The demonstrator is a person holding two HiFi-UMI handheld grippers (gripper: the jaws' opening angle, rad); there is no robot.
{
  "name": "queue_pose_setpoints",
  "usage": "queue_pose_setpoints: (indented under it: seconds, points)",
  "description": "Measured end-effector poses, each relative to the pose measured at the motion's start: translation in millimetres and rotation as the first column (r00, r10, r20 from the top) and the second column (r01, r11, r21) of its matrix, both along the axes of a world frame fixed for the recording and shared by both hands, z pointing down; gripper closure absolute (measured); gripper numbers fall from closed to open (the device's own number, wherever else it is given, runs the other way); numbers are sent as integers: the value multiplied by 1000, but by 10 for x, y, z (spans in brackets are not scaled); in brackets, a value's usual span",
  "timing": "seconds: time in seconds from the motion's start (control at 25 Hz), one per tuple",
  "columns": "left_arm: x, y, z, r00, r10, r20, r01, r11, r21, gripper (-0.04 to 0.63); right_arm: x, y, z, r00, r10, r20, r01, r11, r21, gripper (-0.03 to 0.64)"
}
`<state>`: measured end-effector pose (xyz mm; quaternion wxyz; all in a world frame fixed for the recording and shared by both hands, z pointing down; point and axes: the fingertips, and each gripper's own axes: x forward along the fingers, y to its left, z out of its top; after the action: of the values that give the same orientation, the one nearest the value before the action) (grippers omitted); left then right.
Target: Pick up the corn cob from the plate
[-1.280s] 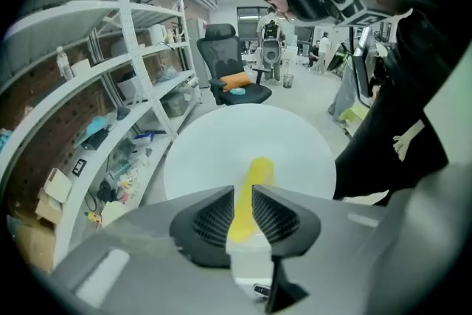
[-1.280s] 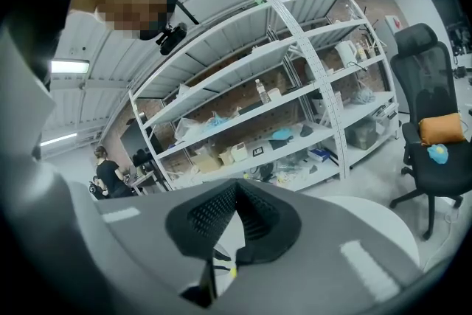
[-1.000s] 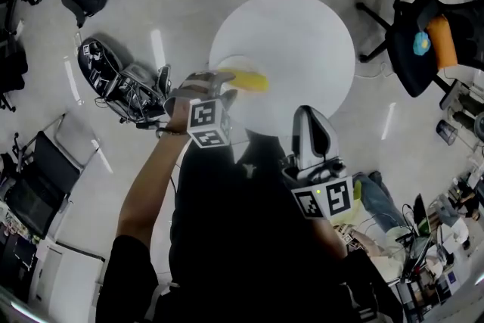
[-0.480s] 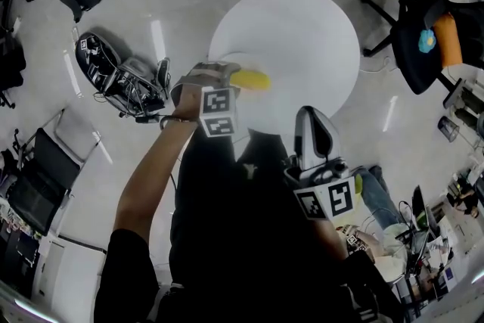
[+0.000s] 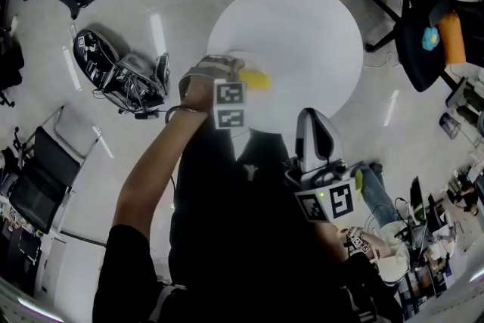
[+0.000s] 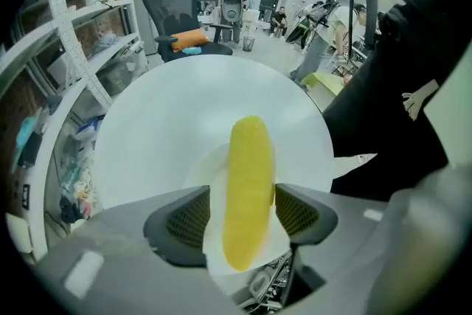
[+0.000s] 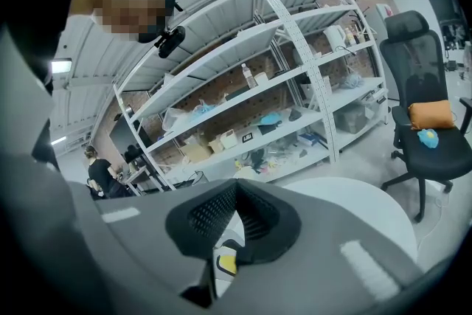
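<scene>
- the corn cob (image 6: 248,181) lies lengthwise on the white plate (image 6: 206,170), which sits at the near edge of the round white table (image 6: 169,114).
- the left gripper (image 6: 242,214) points steeply down over the plate, its jaws opening wide; the cob stands between the pads, not squeezed.
- the right gripper (image 7: 237,203) hangs back from the table, jaw tips together with nothing held.

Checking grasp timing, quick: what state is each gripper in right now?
Left gripper: jaws opening, astride the corn cob, not gripping it.
Right gripper: shut, holding nothing.
</scene>
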<state>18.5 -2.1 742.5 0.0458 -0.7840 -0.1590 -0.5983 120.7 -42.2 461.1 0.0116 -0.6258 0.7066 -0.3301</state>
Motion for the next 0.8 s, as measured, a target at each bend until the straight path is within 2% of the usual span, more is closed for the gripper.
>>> queue_pose_setpoints:
  seconds: [0.16, 0.32, 0.52, 0.8]
  points:
    - [0, 89, 81, 999, 36, 26, -35, 999, -21, 298, 43, 83, 82, 999, -11, -37, 10, 999, -32, 608]
    - [-24, 166, 158, 998, 49, 42, -48, 998, -40, 304, 28, 5, 51, 1000, 17, 2, -17, 1000, -15, 609]
    - [16, 187, 216, 998, 50, 49, -48, 998, -47, 350, 69, -14, 140, 1000, 18, -3, -18, 999, -42, 607]
    - [69, 179, 221, 999, 26, 42, -23, 996, -91, 353, 58, 12, 205, 1000, -18, -17, 17, 998, -67, 607]
